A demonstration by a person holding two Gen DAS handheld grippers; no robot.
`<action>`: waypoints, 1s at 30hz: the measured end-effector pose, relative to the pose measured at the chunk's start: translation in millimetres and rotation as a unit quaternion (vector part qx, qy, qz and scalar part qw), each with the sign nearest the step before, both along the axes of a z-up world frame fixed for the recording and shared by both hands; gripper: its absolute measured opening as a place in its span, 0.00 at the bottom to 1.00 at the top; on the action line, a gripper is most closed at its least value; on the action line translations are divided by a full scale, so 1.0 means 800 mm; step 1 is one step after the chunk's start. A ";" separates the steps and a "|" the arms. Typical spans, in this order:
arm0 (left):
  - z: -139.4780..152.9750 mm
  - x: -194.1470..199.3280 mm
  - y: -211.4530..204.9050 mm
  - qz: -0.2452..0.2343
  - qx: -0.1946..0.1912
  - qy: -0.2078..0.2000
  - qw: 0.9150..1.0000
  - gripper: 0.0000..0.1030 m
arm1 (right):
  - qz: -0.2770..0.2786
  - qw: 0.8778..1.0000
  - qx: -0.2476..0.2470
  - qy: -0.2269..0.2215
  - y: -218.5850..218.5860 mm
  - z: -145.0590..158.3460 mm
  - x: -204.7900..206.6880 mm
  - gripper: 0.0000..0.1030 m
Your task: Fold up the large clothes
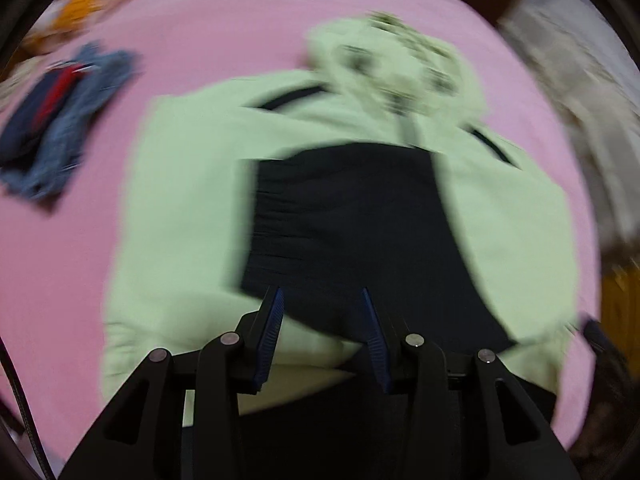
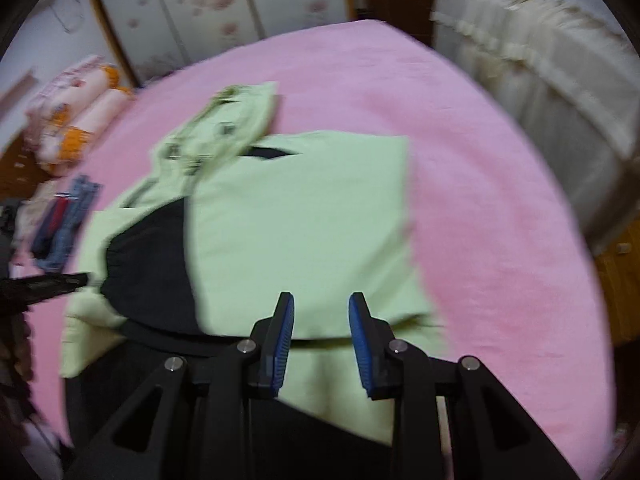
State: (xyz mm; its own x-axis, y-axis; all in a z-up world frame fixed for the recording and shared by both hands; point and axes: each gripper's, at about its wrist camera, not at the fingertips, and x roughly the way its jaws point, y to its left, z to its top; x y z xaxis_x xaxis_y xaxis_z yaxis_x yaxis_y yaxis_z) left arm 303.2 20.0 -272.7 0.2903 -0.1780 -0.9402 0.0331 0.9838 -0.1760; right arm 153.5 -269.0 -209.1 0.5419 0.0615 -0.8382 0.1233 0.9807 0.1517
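A pale green hooded jacket (image 1: 180, 208) with a black middle panel (image 1: 352, 220) lies spread on the pink bed sheet (image 1: 240, 20), its sleeves laid inward and its patterned hood (image 1: 396, 60) at the far end. My left gripper (image 1: 322, 300) hangs open above the near end of the black panel, nothing between its blue pads. In the right wrist view the same jacket (image 2: 304, 216) lies below, and my right gripper (image 2: 321, 306) is open over its near green edge, holding nothing. The left gripper's black tip (image 2: 52, 282) shows at that view's left edge.
A folded pile of blue denim and dark clothes (image 1: 60, 120) lies on the sheet to the left. Rolled pink and orange bedding (image 2: 76, 120) sits at the far left. A cream ruffled cover (image 2: 540, 80) stands at the right, and floral wardrobe doors (image 2: 224, 4) are behind the bed.
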 end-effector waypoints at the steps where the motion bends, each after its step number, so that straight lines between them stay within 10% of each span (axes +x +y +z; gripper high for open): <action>1: -0.003 0.002 -0.017 -0.015 -0.014 0.006 1.000 0.37 | 0.005 1.000 0.023 0.000 0.012 -0.008 0.007 0.27; 4: -0.025 0.009 -0.073 -0.048 -0.045 0.039 0.997 0.18 | 0.028 0.995 0.096 0.021 0.048 -0.043 0.033 0.00; 10: -0.077 0.036 -0.118 -0.046 -0.012 0.065 0.997 0.06 | -0.005 0.983 0.169 0.065 0.066 -0.100 0.071 0.00; 13: -0.082 0.039 -0.101 -0.016 -0.009 0.043 0.999 0.06 | -0.025 0.986 0.150 0.064 0.045 -0.103 0.075 0.00; 17: -0.079 0.032 -0.067 0.008 0.144 -0.008 0.989 0.06 | -0.049 0.993 0.096 0.054 -0.010 -0.089 0.061 0.00; 21: -0.080 0.031 -0.018 0.040 0.087 -0.001 0.995 0.01 | -0.116 0.992 0.014 0.055 -0.077 -0.073 0.043 0.00; 26: -0.075 0.037 -0.028 0.063 0.135 0.006 0.989 0.01 | -0.178 0.980 -0.047 0.077 -0.121 -0.070 0.029 0.00; 30: -0.047 0.036 -0.064 0.049 0.105 -0.011 0.993 0.03 | -0.191 0.980 0.057 0.019 -0.128 -0.054 0.014 0.00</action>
